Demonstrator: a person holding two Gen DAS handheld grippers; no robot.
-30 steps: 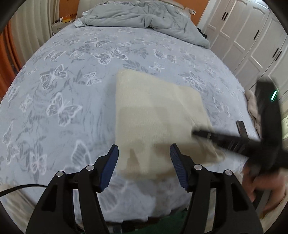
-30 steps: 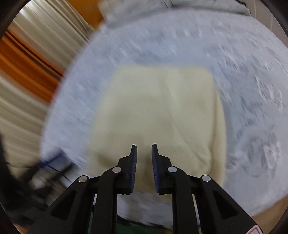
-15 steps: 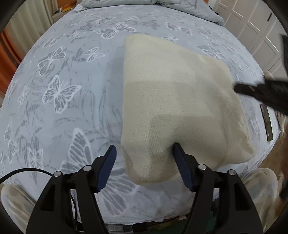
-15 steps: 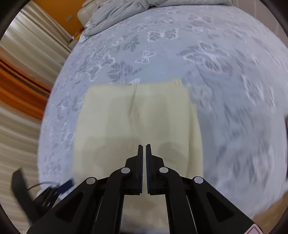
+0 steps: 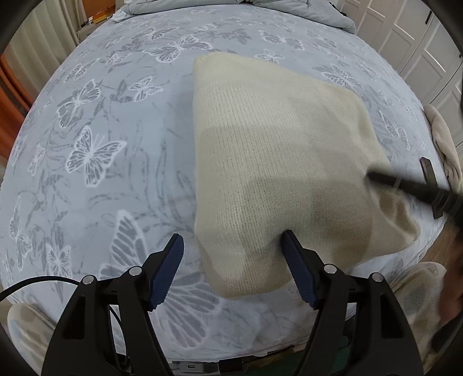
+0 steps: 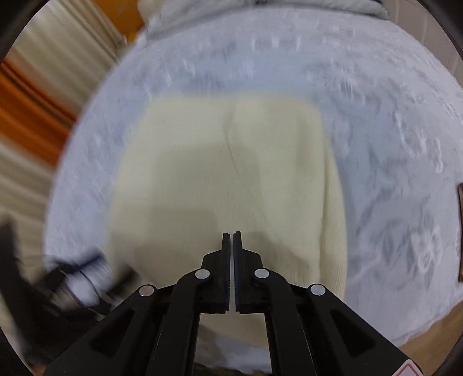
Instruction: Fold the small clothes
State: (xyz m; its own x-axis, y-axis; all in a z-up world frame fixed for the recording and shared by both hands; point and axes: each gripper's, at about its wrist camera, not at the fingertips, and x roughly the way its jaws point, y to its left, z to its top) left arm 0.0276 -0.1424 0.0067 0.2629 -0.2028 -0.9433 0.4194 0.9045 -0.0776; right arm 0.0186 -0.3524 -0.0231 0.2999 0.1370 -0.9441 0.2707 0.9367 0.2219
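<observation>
The left gripper (image 5: 233, 245) points steeply down at the bed (image 5: 115, 138); its jaws are opening, with wide spacing between the blue pads. The near left corner of the folded cream knit garment (image 5: 275, 162) lies in the gap between the pads; the right pad overlaps the fabric edge, the left pad is clear of it over the butterfly-print cover; no pad presses the cloth.

The right gripper (image 6: 232, 238) has its jaws fully closed, pad against pad, with nothing between them; the tip sits over the near portion of the garment (image 6: 231, 173); whether it touches the fabric cannot be told; this view is blurred. In the left wrist view the right gripper (image 5: 373, 174) reaches the garment's right edge.

A dark flat object (image 5: 428, 170) lies beyond that gripper, near the bed edge; a grey duvet (image 5: 275, 5) lies at the far end.
</observation>
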